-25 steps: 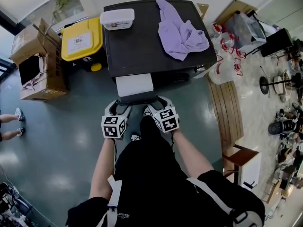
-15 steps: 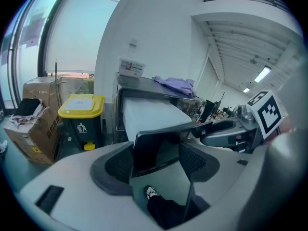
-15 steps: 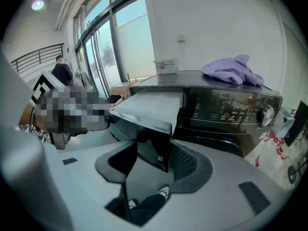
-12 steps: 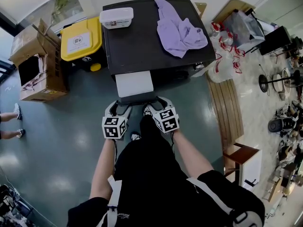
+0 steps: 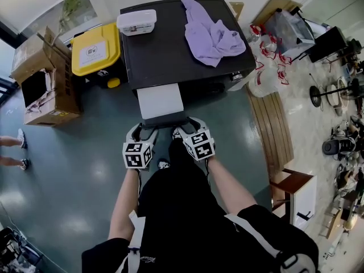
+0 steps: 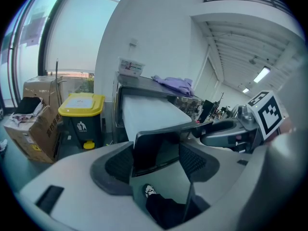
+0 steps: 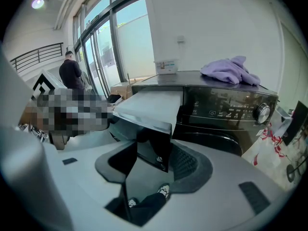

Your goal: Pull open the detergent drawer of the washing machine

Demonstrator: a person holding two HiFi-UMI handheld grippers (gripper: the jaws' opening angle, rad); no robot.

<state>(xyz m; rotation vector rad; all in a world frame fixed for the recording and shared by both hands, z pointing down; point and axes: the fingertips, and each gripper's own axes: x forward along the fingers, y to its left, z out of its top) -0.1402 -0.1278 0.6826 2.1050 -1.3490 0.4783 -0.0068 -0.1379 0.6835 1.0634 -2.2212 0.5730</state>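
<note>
drawer point(image 5: 161, 101) is out of the washing machine point(image 5: 170, 56) at its front left corner; long axis runs from the machine straight toward the person, white top up, dark front panel point(image 5: 165, 119) at the near end; left gripper point(image 5: 142, 131) sits at the panel's left corner, right gripper point(image 5: 185, 131) at its right corner; both gripper views show the panel between part-open jaws, pads clamped on its edges, left point(image 6: 156, 153) and right point(image 7: 154, 158); both point down at a slope. machine top carries a purple cloth point(image 5: 210, 36) at the back right and a white tub point(image 5: 136, 21) at the back left corner; yellow-lidded bin point(image 5: 95, 50) and cardboard box point(image 5: 42, 78) left of the machine; glossy grey-green floor point(image 5: 74, 169); wooden bench point(image 5: 273, 129) to the right
</note>
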